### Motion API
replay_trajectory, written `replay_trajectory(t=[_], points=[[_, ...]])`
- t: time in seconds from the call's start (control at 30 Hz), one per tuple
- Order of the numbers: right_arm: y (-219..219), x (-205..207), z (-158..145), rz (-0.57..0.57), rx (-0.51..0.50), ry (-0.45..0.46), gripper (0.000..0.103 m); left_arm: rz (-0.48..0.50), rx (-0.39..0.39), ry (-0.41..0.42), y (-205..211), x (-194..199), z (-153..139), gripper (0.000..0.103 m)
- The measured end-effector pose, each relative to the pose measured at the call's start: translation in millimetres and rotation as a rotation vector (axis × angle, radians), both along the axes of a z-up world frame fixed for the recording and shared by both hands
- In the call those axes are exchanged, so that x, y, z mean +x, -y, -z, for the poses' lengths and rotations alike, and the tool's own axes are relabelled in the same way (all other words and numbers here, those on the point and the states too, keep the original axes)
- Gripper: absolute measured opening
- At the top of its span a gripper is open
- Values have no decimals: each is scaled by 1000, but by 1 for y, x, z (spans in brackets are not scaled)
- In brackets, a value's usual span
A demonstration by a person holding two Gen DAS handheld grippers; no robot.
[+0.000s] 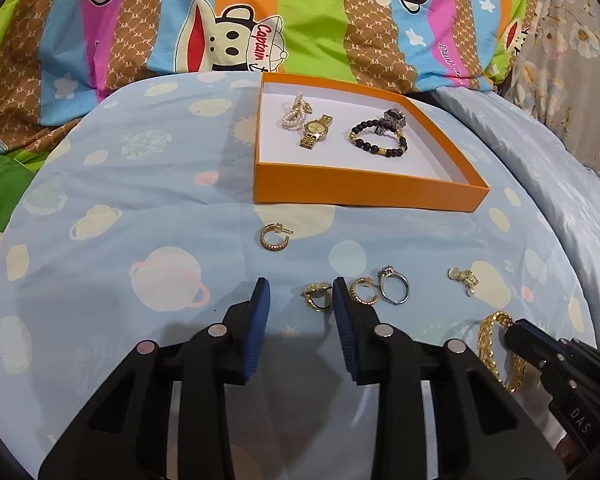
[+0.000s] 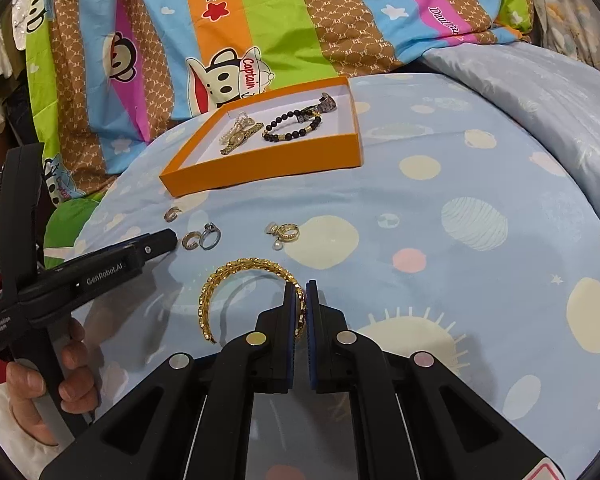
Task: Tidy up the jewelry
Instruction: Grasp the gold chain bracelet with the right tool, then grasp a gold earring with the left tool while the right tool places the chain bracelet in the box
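Note:
An orange tray [image 1: 364, 188] [image 2: 260, 170] holds a pearl piece [image 1: 294, 114], a gold watch [image 1: 316, 132], a black bead bracelet [image 1: 376, 140] and a dark watch [image 1: 394, 118]. On the blue cloth lie a gold hoop earring [image 1: 276, 236], another hoop [image 1: 317, 298], a third hoop [image 1: 364, 290], a silver ring [image 1: 394, 288] and a pearl earring [image 1: 464, 278]. My left gripper [image 1: 300, 292] is open around the second hoop. My right gripper [image 2: 304, 286] is shut on the gold chain bangle [image 2: 220, 288], which also shows in the left wrist view [image 1: 488, 340].
A striped cartoon quilt [image 1: 260, 20] rises behind the tray. A pale blue quilt [image 2: 540, 92] lies bunched at the right. My left gripper body and hand [image 2: 60, 280] sit left of the bangle.

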State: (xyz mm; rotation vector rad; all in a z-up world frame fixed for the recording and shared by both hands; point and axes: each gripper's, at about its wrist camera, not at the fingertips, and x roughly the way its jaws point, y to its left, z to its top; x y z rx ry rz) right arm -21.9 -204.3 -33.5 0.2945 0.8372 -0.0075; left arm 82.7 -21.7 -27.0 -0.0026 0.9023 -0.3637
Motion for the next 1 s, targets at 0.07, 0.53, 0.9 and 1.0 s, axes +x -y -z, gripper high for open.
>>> replay_trajectory(t=[0.07, 0.53, 0.9, 1.0], points=[[1, 0, 1, 1, 6, 0, 4, 8, 0, 3, 1, 0, 0, 29], [2, 1, 2, 2, 12, 1, 4, 49, -20, 10, 6, -2, -3, 3], [12, 9, -29, -5, 12, 70, 4, 74, -87, 65, 0, -11, -47, 3], [18, 25, -49, -14, 0, 112, 4, 93, -95, 107, 6, -3, -69, 3]])
